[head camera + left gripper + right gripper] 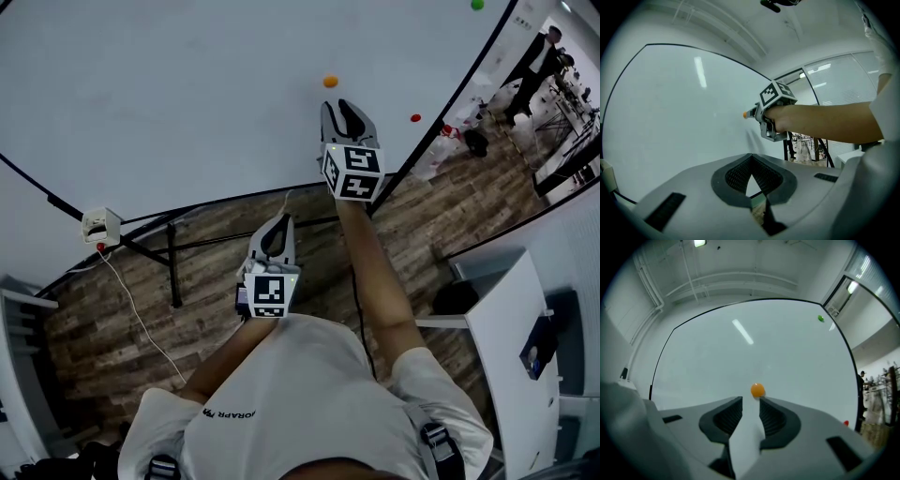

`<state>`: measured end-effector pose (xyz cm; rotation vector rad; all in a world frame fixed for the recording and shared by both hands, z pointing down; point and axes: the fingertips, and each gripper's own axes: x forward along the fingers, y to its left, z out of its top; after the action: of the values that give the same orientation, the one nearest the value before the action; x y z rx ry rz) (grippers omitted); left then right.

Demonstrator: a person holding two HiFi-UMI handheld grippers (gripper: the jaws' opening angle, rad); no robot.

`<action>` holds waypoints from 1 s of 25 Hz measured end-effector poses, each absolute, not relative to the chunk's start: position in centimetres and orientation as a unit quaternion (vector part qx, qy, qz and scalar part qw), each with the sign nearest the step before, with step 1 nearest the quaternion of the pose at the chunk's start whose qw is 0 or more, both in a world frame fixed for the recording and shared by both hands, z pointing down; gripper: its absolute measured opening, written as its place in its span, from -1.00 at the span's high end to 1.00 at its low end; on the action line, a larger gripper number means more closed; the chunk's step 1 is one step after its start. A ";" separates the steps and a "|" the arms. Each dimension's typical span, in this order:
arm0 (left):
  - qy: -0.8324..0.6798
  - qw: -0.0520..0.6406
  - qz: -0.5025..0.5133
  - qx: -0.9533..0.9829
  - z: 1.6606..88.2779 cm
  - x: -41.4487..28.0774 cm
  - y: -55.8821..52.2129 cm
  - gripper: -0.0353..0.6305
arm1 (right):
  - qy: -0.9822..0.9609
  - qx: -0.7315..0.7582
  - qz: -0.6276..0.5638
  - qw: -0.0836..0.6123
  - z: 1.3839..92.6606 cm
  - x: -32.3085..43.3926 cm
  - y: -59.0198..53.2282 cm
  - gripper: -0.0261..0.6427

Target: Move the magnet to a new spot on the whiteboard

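Right hand-held gripper (pixel 345 105) (pixel 751 401) points level at the large white whiteboard (pixel 187 94). Its jaws are apart with a moderate gap, nothing is pinched, and only bare board shows between the pads. The small round orange magnet (pixel 330 82) (pixel 757 390) is stuck on the board right at this gripper's tips, just ahead of them and nearest the right jaw tip in the right gripper view; whether it touches that tip can't be told. From the side, in the left gripper view, the same magnet (pixel 745 114) sits at the very nose of the right hand-held gripper, against the board. Left hand-held gripper (pixel 278 225) (pixel 751 157) is held back, lower than the right one and to its left, well short of the board. Its jaw tips are closed together and it holds nothing. A small red magnet (pixel 415 118) (pixel 845 423) is on the board to the right of the right hand-held gripper, near the board's edge. A small green magnet (pixel 477 5) (pixel 821 318) is further right and higher up. A white box with a cable (pixel 100 225) hangs at the board's rim far left of the left hand-held gripper. Brown wood-plank floor (pixel 216 281) lies below both grippers, with the board's black metal stand (pixel 174 267) on it. The person wears a white short-sleeved shirt (pixel 281 403).
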<state>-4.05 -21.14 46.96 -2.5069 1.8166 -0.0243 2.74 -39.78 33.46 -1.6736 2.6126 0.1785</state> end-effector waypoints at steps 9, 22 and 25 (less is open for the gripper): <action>0.588 0.031 -0.013 -0.808 46.8 -4.3 -21.0 0.88 | 0.840 -0.539 0.064 0.002 33.4 2.3 -41.2 0.57; 0.588 0.035 -0.016 -0.808 46.9 -4.5 -21.1 0.88 | 0.837 -0.543 0.074 0.001 32.3 2.2 -42.7 0.56; 0.589 0.033 -0.016 -0.808 47.0 -4.5 -21.2 0.88 | 0.837 -0.543 0.072 -0.001 32.3 2.1 -43.1 0.55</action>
<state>-4.51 -21.23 46.95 -2.4847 1.8109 -0.0497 2.15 -43.12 32.33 -1.7059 2.6309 0.2270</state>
